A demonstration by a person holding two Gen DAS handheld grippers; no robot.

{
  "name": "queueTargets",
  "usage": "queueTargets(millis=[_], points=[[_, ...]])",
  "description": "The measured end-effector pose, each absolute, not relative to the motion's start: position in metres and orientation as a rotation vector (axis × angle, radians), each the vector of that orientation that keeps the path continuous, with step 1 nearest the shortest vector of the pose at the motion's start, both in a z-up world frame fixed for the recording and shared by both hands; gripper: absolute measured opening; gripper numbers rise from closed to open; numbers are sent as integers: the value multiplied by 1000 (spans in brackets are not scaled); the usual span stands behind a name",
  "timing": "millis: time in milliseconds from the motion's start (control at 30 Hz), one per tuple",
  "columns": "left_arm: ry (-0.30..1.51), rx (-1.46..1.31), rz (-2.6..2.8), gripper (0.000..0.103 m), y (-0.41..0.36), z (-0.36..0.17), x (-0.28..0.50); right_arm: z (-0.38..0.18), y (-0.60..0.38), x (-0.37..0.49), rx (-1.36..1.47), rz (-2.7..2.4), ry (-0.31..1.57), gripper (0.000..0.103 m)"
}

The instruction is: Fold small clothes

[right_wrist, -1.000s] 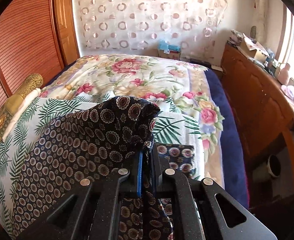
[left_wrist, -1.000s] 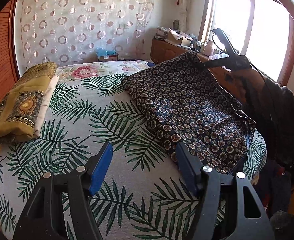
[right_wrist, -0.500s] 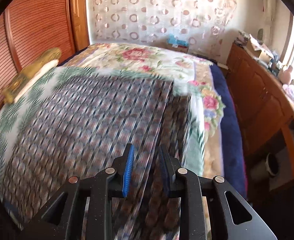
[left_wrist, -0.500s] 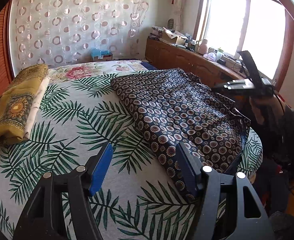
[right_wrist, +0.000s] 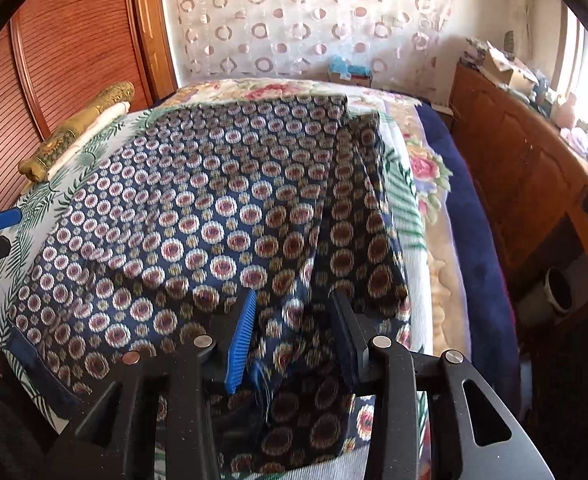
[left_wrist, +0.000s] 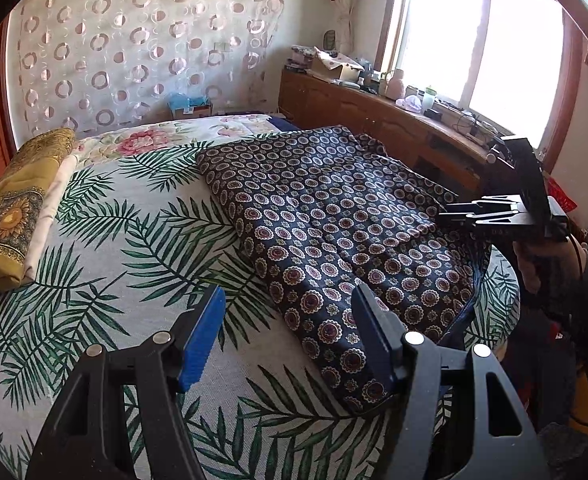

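A dark blue garment with round flower medallions [left_wrist: 334, 224] lies spread flat on the palm-leaf bedsheet [left_wrist: 133, 240]. It also fills the right wrist view [right_wrist: 213, 208]. My left gripper [left_wrist: 287, 338] is open and empty, just above the sheet by the garment's near left corner. My right gripper [right_wrist: 291, 332] is open above the garment's near edge, with cloth under the jaws but not pinched. It also shows in the left wrist view [left_wrist: 444, 216] at the garment's right side.
A folded mustard-yellow cloth on a white one [left_wrist: 17, 204] lies at the bed's left side. A wooden cabinet with clutter [left_wrist: 394, 116] runs under the window on the right. A wooden panel [right_wrist: 61, 60] stands to the left of the bed.
My right gripper lowered the lifted garment edge onto the bed, opened and let it go. The garment now lies flat. My left gripper stayed open and shifted slightly.
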State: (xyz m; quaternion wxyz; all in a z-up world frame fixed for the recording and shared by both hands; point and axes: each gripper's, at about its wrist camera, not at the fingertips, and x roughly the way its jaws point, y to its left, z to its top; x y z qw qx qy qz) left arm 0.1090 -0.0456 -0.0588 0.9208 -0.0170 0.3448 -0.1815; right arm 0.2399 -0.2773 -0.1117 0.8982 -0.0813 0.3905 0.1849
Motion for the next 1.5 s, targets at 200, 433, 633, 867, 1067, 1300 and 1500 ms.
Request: queueTargets(millis=[200, 433, 633, 867, 1067, 1300, 1500], points=[[718, -29, -378, 66, -51, -63, 109, -116, -277, 228, -188, 412, 791, 13], [714, -31, -389, 66, -53, -61, 107, -91, -300, 202, -163, 392, 666, 2], [718, -30, -403, 66, -60, -62, 107, -87, -331, 192, -148, 333, 667, 2], [716, -26, -397, 66, -62, -62, 110, -97, -331, 188, -160, 352, 728, 3], [723, -32, -392, 77, -60, -57, 128, -76, -328, 199, -159, 342, 702, 35], [755, 13, -381, 83, -69, -62, 159, -54, -301, 250, -182, 400, 649, 38], [800, 26, -333, 83, -67, -75, 179, -71, -269, 326, -210, 424, 715, 38]])
